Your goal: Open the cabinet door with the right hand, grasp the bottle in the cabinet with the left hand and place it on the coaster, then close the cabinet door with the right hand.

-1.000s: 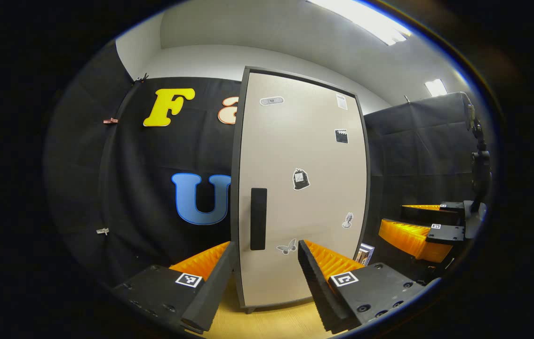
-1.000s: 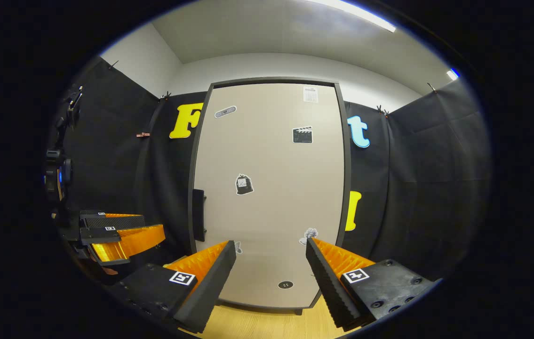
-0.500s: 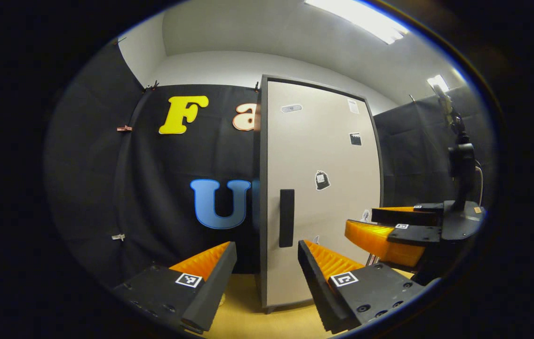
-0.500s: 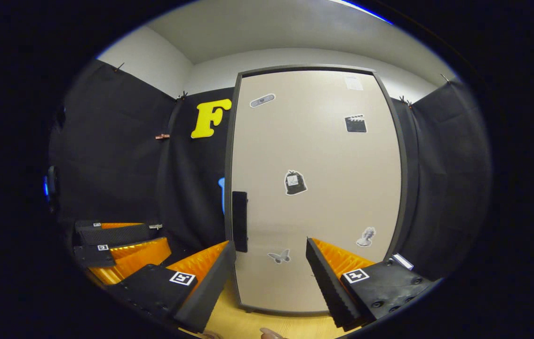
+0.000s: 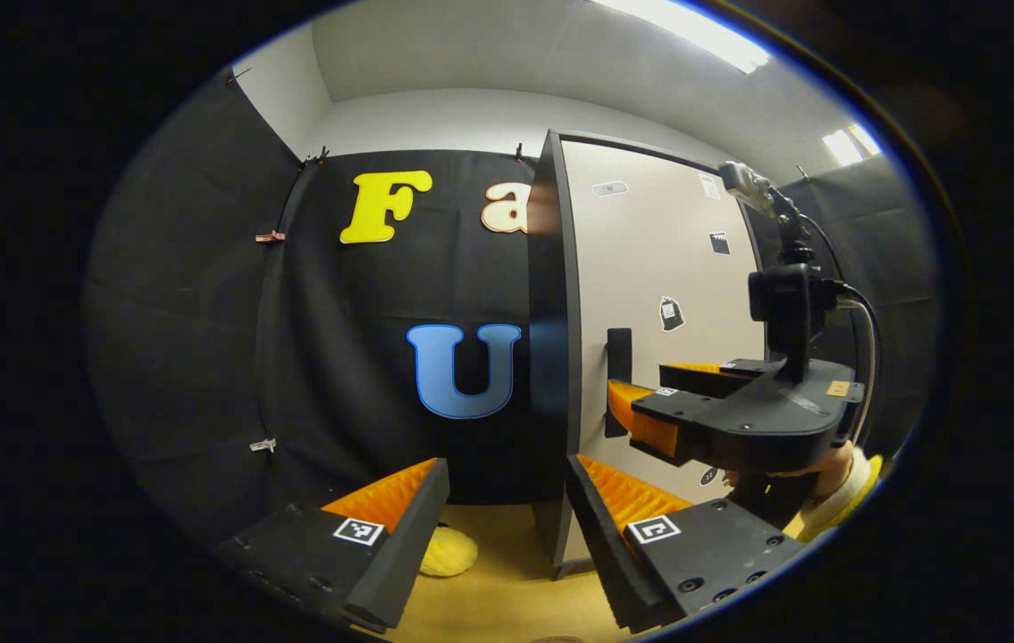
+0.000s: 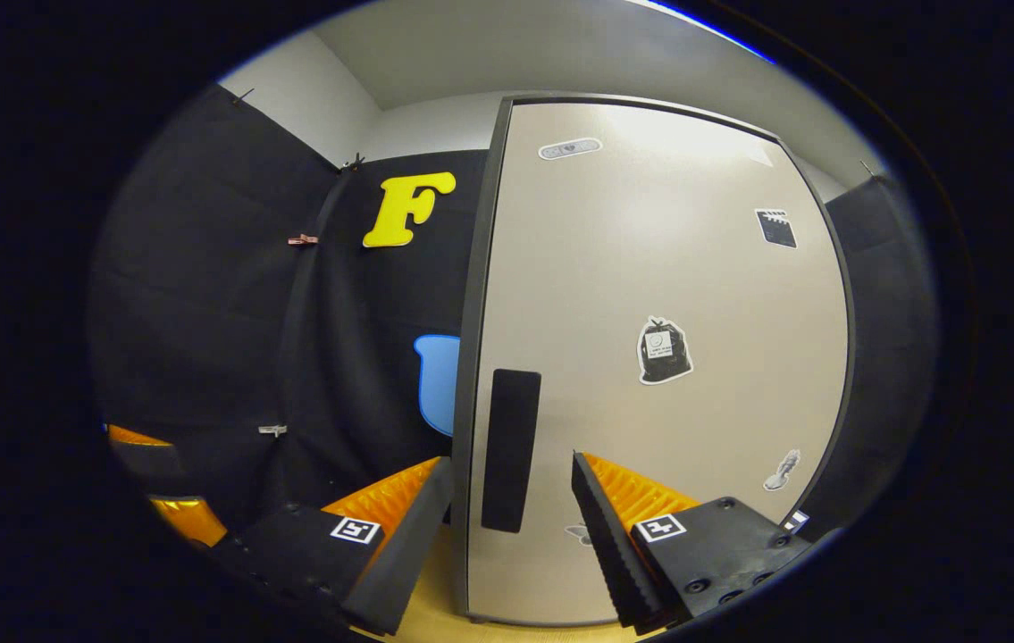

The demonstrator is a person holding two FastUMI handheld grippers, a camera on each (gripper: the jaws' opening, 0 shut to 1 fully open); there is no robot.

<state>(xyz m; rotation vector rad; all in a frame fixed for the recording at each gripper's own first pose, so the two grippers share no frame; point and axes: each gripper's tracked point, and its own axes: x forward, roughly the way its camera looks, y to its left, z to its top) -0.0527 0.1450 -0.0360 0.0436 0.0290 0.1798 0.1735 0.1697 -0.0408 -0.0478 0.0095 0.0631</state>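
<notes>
Closer now, the right gripper (image 6: 511, 500) has come up with its fingers spread wide and empty, the door handle (image 6: 509, 449) dead ahead between them. Opening step: next, close on it and pull. Left gripper (image 5: 507, 509) waits agape, empty.

Cabinet door (image 6: 649, 357): shut, interior hidden; stickers too small to make out. Lower right corner cut by the right gripper view's edge.
Yellow object (image 5: 448, 551) on the table (image 5: 507, 589): partly behind the left gripper (image 5: 507, 536) finger, identity unclear.
Handle (image 5: 618, 379): lower end hidden behind the right gripper (image 5: 641, 411) in the left gripper view.
</notes>
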